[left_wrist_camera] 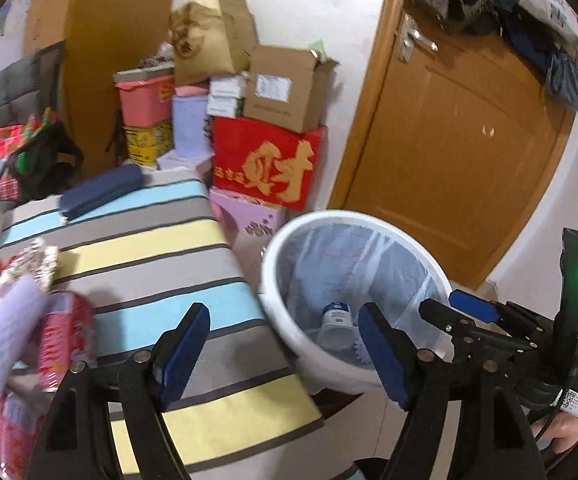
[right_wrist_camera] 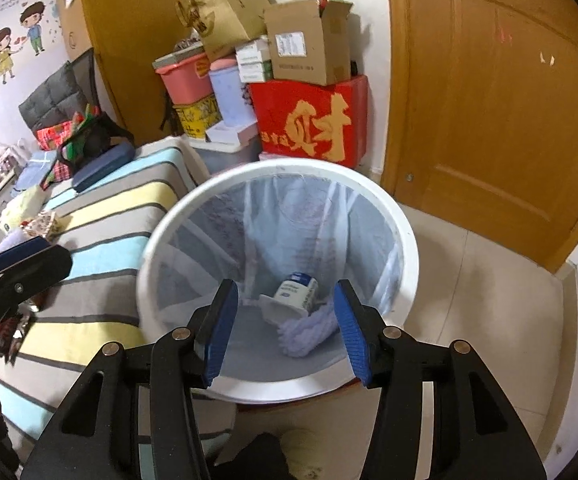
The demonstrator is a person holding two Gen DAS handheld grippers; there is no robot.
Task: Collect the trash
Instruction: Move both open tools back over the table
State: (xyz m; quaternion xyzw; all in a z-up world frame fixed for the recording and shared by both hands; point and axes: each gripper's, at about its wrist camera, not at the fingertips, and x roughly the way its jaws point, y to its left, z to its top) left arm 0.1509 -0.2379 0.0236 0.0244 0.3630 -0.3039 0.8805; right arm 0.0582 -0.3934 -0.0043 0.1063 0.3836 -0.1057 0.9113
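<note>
A white trash bin (right_wrist_camera: 407,240) with a clear liner stands beside the striped bed (right_wrist_camera: 101,216). Inside it lie a white cup with a blue label (right_wrist_camera: 295,296) and a lavender fuzzy cloth (right_wrist_camera: 309,332). My right gripper (right_wrist_camera: 289,328) is open and empty, held just above the bin's near rim. My left gripper (left_wrist_camera: 285,344) is open and empty, over the bed's edge next to the bin (left_wrist_camera: 285,320); the cup (left_wrist_camera: 335,322) shows in the bin. On the bed at left lie a lavender cloth (left_wrist_camera: 5,336) and a red patterned wrapper (left_wrist_camera: 65,332).
Stacked boxes, with a red box (right_wrist_camera: 309,120) in front, stand against the wall behind the bin. A wooden door (right_wrist_camera: 501,112) is at right. A navy case (left_wrist_camera: 101,192) and bags lie at the bed's far end. Tiled floor (right_wrist_camera: 481,288) lies right of the bin.
</note>
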